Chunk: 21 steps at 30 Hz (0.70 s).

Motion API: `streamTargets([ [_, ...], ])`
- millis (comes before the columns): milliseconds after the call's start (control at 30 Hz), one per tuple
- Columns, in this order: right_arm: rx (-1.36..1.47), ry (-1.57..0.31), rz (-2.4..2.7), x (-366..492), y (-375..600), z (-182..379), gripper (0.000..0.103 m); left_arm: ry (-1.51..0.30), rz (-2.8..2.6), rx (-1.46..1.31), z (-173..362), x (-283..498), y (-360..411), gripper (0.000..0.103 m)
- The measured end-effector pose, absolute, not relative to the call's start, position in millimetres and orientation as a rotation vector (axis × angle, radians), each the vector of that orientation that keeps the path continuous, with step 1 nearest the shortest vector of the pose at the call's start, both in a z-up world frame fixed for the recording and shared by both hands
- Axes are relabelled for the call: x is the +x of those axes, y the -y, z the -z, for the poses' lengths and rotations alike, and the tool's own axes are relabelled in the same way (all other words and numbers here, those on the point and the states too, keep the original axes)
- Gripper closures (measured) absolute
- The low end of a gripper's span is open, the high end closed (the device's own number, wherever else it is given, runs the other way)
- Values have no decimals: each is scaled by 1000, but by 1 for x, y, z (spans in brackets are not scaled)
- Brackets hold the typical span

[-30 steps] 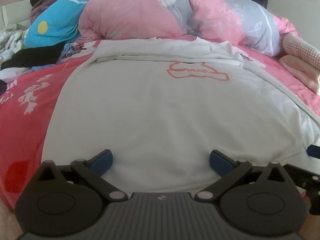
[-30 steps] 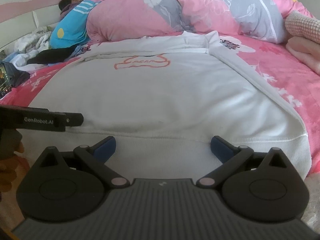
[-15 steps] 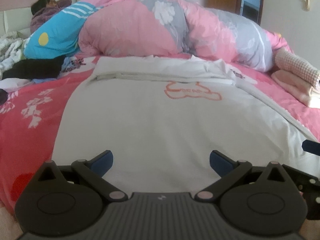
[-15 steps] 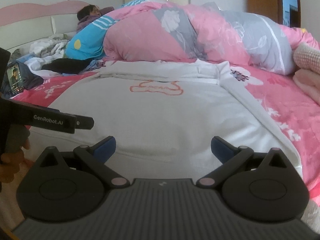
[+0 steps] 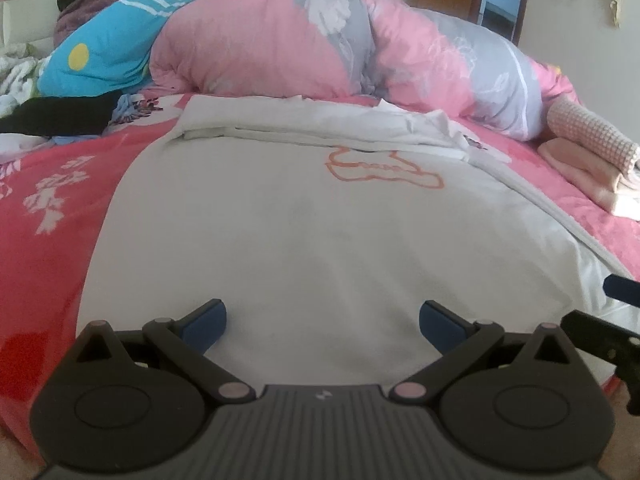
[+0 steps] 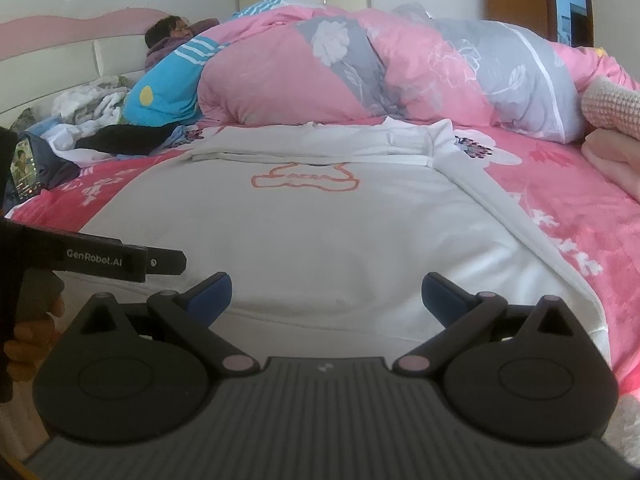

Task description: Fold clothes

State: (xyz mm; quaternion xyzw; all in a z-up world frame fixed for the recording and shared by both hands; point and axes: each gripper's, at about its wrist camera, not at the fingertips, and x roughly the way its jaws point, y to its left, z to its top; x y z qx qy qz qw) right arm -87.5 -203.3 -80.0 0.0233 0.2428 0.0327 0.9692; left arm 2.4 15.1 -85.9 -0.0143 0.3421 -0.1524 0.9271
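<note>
A white sweatshirt with an orange outline print lies flat on the bed, its sleeves folded across the far end. My left gripper hovers open over the near hem, nothing between its blue pads. My right gripper is open too, just above the ribbed hem. The left tool's body shows at the left of the right wrist view, held by a hand.
A rolled pink and grey quilt lies behind the sweatshirt. A person rests at the headboard. Folded pink towels sit at the right, dark clothes and a phone at the left. The bed sheet is red.
Both grippers have tilted up and drawn back a little, so more of the wall and quilt shows. Both stay open and the sweatshirt has not moved.
</note>
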Motion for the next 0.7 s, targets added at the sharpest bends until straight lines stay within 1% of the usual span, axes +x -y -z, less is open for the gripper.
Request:
streamTargets([
  [133,47,-486,-71,-86,201,79,2,-637,316,-21,80,-10,-33,0],
  [300,70,-487,-80,-77,199,81,2,-652,280,26,86,-18,-51,1],
  [367,89,-498,-92,-69,198,83,5,-649,274,37,87,-22,-55,1],
  [467,94,-503,-122,-59,192,86,14,-633,268,59,88,-26,-54,4],
  [533,79,-511,-139,-53,186,89,27,-627,265,67,88,-27,-54,8],
  [567,70,-517,-147,-52,183,91,30,-625,266,67,88,-27,-54,10],
  [633,48,-531,-162,-51,178,95,39,-626,272,69,88,-27,-54,14],
  [700,17,-539,-167,-53,173,100,45,-628,280,73,88,-28,-54,16],
])
